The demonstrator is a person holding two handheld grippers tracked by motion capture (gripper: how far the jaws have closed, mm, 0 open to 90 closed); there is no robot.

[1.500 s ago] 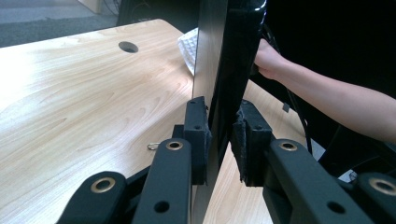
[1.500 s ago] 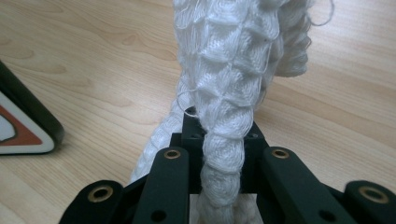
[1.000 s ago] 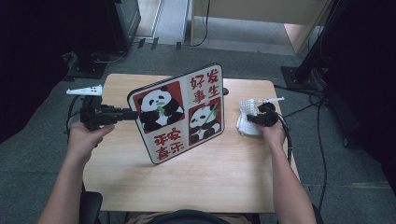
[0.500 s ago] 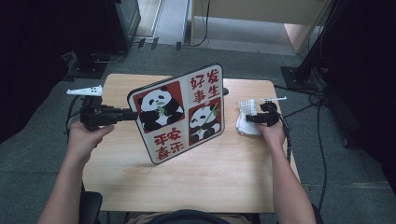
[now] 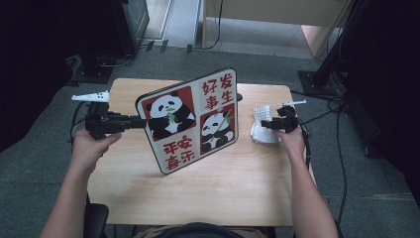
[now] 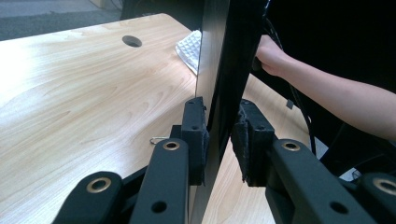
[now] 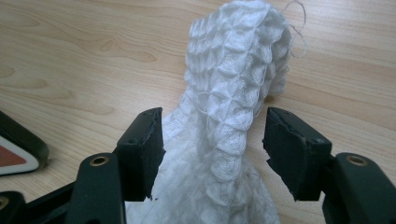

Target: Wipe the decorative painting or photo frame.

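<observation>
White cloth (image 7: 233, 107) between just-opened right gripper (image 7: 212, 149) jaws — left gripper (image 6: 219, 135) clamps panda board (image 5: 190, 119).

This looks like a lab or recording room rather than a home — a small light-wood table (image 5: 208, 193) with a cable hole (image 6: 132, 41) stands alone on grey carpet tiles (image 5: 356, 198), ringed by black curtains (image 5: 44, 54). Ahead of the jaws, past the table's far edge, black stand bases (image 5: 317, 79) and loose cables (image 5: 341, 129) trail over the floor.
</observation>
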